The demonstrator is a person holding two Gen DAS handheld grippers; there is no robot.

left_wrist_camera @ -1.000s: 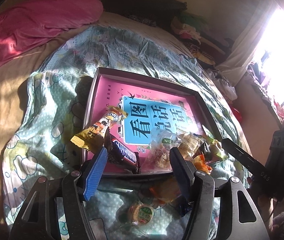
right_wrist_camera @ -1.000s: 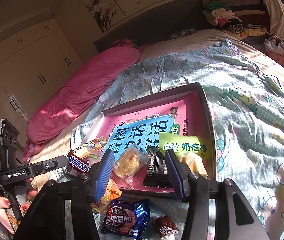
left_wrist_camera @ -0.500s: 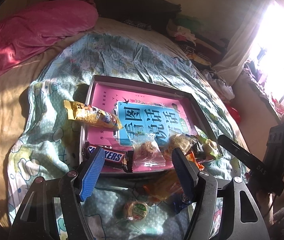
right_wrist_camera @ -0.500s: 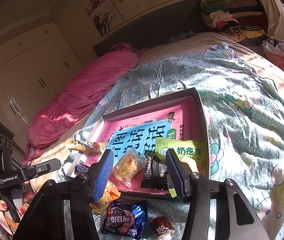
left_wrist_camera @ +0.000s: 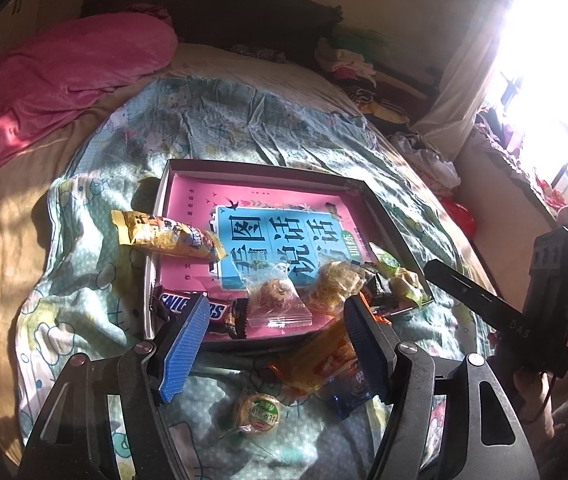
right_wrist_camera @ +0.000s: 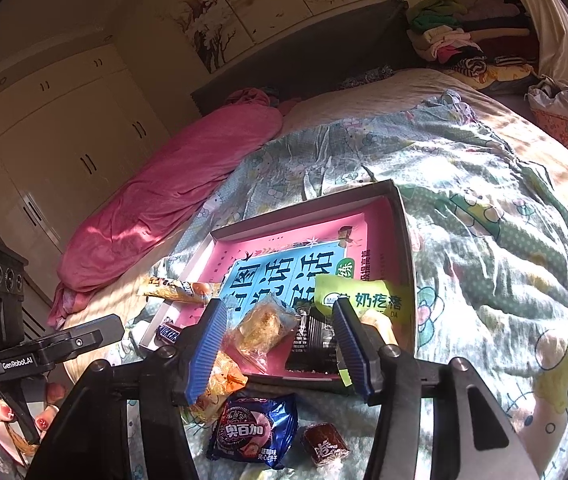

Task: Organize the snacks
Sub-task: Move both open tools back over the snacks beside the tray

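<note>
both the left gripper and right gripper hover with jaws wide, holding nothing. just beyond the jaws the box on the bed holds a snickers bar, clear-wrapped pastries and a green pouch; a yellow packet lies across its left rim. below the right jaws lies a blue cookie pack.

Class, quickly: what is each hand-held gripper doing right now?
Left hand-held gripper: open, holding nothing.
Right hand-held gripper: open, holding nothing.
</note>
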